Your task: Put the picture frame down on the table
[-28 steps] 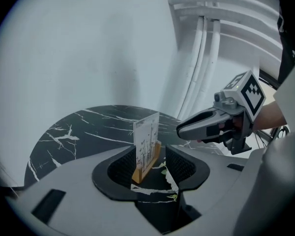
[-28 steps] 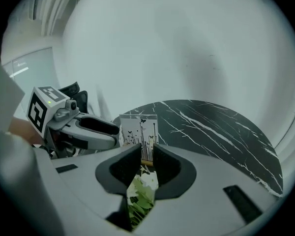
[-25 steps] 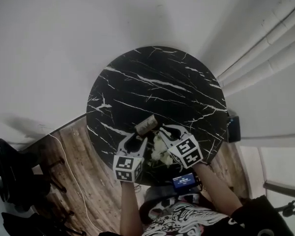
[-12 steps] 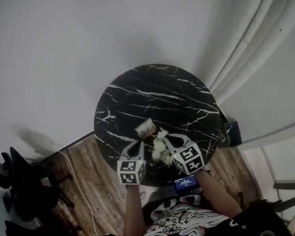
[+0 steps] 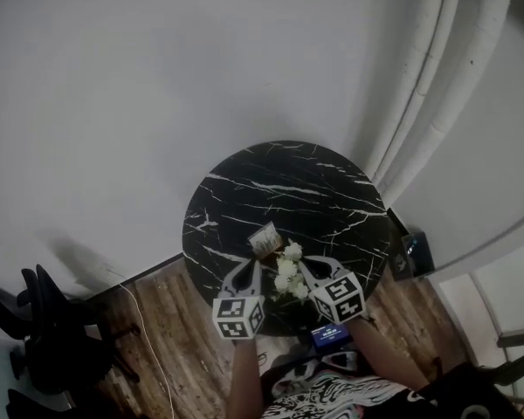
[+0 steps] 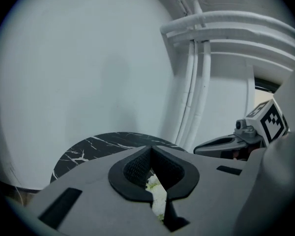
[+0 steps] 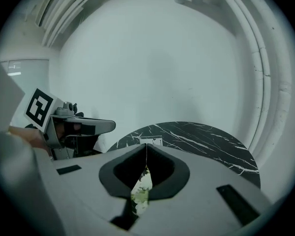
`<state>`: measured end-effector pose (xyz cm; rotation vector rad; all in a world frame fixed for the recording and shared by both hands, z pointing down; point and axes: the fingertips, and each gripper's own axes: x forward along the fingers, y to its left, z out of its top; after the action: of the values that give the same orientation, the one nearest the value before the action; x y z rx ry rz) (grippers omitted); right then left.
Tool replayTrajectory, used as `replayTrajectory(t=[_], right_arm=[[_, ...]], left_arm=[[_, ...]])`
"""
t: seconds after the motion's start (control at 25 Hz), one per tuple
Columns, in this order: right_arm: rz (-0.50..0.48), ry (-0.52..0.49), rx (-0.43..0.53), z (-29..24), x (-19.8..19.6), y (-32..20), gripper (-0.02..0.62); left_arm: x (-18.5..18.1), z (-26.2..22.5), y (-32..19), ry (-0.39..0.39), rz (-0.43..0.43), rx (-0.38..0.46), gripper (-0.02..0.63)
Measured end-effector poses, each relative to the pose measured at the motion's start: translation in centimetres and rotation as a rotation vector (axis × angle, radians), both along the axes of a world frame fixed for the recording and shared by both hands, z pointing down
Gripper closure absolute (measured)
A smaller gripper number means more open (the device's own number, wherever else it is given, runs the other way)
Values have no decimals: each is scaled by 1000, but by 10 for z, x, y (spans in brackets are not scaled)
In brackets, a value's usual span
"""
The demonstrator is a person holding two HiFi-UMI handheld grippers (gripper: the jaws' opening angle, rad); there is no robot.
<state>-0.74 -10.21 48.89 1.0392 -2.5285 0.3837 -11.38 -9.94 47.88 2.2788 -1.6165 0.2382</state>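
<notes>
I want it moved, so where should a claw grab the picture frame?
Likely the top edge of the picture frame, from the person's side with the left claw just before it; it seems to stand facing that way, flowers at its right.

Open tabletop (image 5: pixel 319 190) beyond flowers (image 5: pixel 288 273), frame (image 5: pixel 264 238)

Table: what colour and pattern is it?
Table is black with white marble veins; head view shows it best.

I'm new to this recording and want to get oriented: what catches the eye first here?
A round black table veined in white like marble fills the middle of the head view. Near its front edge sit a small picture frame and a bunch of white flowers. The left gripper and right gripper, each carrying a marker cube, flank the flowers with their jaws together.
</notes>
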Motion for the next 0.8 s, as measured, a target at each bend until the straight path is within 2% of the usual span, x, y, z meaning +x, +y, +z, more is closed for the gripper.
replayTrajectory(t=[0.24, 0.64, 0.8], right_arm=[[-18, -36, 45, -18, 8, 13, 577], [-46, -85, 103, -31, 29, 47, 577], [-49, -78, 116, -34, 39, 53, 577]], left_arm=[[10, -14, 17, -67, -52, 26, 592], [37, -30, 67, -34, -111, 85, 592], [39, -30, 77, -77, -134, 80, 592]])
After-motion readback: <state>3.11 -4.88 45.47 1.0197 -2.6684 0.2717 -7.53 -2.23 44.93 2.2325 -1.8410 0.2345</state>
